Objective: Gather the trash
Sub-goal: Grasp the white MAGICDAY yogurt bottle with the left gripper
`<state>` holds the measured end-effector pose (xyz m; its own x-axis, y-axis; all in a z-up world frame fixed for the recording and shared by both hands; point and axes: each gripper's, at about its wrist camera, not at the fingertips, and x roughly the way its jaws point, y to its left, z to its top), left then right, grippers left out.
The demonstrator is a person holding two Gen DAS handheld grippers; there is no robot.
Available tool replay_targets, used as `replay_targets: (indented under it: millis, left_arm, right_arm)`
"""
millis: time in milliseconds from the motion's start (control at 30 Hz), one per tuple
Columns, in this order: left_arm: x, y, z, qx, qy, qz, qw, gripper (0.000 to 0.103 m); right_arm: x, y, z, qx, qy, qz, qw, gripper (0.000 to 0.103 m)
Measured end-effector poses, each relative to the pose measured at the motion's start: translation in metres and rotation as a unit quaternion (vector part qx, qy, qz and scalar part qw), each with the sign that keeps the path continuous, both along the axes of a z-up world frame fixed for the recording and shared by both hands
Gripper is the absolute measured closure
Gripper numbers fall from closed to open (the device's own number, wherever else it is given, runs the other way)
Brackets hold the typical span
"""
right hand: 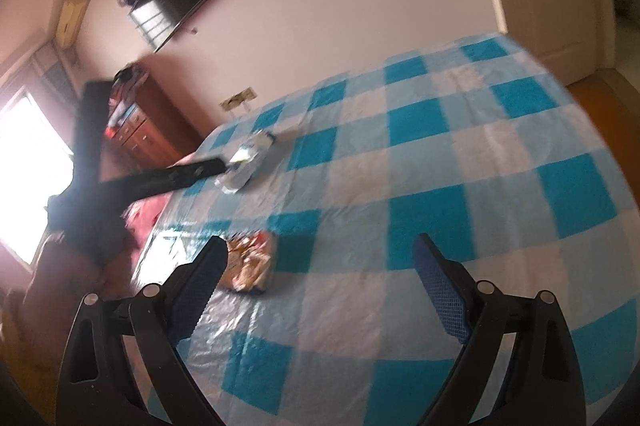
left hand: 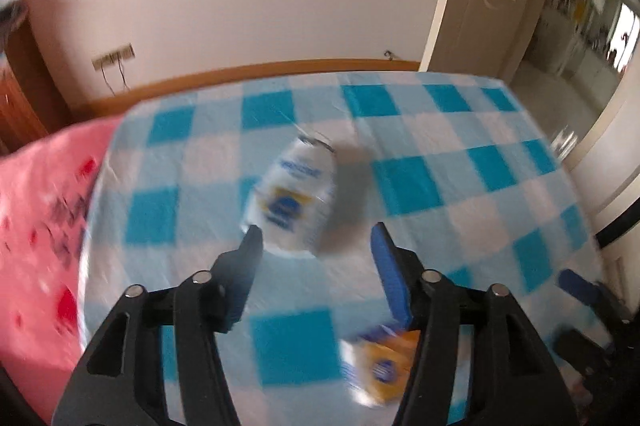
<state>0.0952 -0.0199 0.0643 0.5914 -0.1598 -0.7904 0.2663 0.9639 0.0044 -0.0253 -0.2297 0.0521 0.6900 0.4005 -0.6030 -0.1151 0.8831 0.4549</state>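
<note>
Left wrist view: left gripper (left hand: 316, 232) with jaws apart, nothing between the pads; the white can (left hand: 294, 194) lies just past the fingertips, the near end of it close to the left finger, not clamped.
Right wrist view: right gripper (right hand: 318, 250) with jaws wide apart, empty; a snack wrapper (right hand: 250, 264) sits just beside its left finger on the checked tablecloth (right hand: 440, 186).
Step in hand (judged): left side looks to be lining up on the can; no grasp made.
Next move calls for: bringing the left fingers down either side of the can's body, square to its long axis, then closing; the can is on its side and round, so it could roll off the pads if approached skew.
Can, location: on the cloth, toward the middle of the table's far half from the left gripper; in the right wrist view it sits well beyond the wrapper, with the left gripper's finger reaching it from the left.
Can, look: white body with blue and yellow label, lying down, open top pointing away from the left gripper; picture is motion-blurred, print unreadable, dents cannot be told.
Second item: a yellow-and-white packet (left hand: 380, 362) lies nearer than the can, under the left gripper's right finger.
Wrapper, look: flat, crinkled, orange-red print.
Bin: none in view.
</note>
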Motion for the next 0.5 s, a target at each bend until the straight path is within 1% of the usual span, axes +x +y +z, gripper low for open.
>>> replay_targets:
  millis: [33, 100, 167, 267, 400, 433, 467, 500]
  left_arm:
    - [0.007, -0.002, -0.003, 0.017, -0.002, -0.009, 0.9998, 0.037]
    - [0.018, -0.006, -0.009, 0.045, -0.004, -0.022, 0.9987, 0.026]
    - [0.029, -0.012, -0.016, 0.083, -0.010, -0.030, 0.9960, 0.022]
    - [0.041, -0.017, -0.024, 0.111, -0.009, -0.038, 0.9930, 0.021]
    - [0.057, -0.016, -0.036, 0.101, 0.014, -0.032, 0.9943, 0.023]
    - [0.057, -0.014, -0.035, 0.092, 0.008, -0.030, 0.9953, 0.025]
    - [0.059, -0.012, -0.035, 0.084, 0.010, -0.026, 0.9961, 0.035]
    - [0.060, -0.009, -0.035, 0.065, 0.015, -0.022, 0.9975, 0.042]
  right_arm:
    - [0.001, 0.004, -0.001, 0.000, 0.002, 0.007, 1.000, 0.011]
    - [0.001, 0.009, -0.003, -0.008, 0.004, 0.012, 1.000, 0.011]
    - [0.002, 0.011, -0.005, -0.011, 0.006, 0.014, 1.000, 0.011]
    - [0.003, 0.012, -0.007, -0.009, 0.011, 0.019, 1.000, 0.011]
    - [0.004, 0.016, -0.008, -0.010, 0.012, 0.026, 1.000, 0.011]
    - [0.004, 0.016, -0.008, -0.010, 0.013, 0.027, 0.999, 0.011]
    - [0.004, 0.016, -0.008, -0.011, 0.013, 0.029, 0.999, 0.011]
    - [0.004, 0.016, -0.009, -0.012, 0.013, 0.030, 0.999, 0.011]
